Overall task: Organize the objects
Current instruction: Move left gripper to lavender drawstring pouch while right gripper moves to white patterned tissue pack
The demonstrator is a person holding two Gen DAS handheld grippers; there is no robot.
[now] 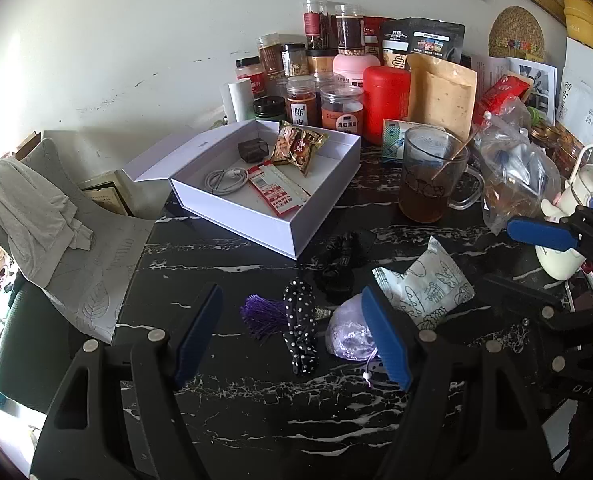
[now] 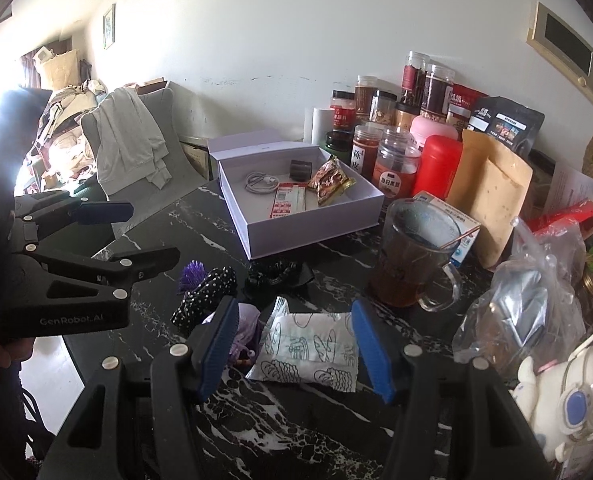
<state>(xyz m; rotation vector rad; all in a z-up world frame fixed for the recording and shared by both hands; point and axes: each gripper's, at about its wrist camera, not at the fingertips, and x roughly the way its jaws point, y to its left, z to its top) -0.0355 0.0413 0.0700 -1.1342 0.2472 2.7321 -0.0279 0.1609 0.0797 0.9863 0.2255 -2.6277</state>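
Black marbled surface [image 1: 224,248]: cluttered, backed by a row of jars [image 1: 304,80] against the wall.
White box [image 1: 316,204]: open, lid folded back, toward the rear of the surface; contained a coiled white cable [image 1: 224,179], a red packet [image 1: 278,194], a brown snack bag [image 1: 296,148] and a small dark cube [image 1: 252,149].
Glass mug [image 2: 412,256]: right of the box, part-filled with brown liquid.
Left tool [image 1: 292,340]: spread, nothing pinched; polka-dot scrunchie [image 1: 300,328] and purple tassel [image 1: 262,314] between the fingers.
Right tool [image 2: 296,348]: spread, not touching the white patterned packet [image 2: 308,352] between the fingers.
Pale purple pouch [image 1: 348,336]: just beside the packet.
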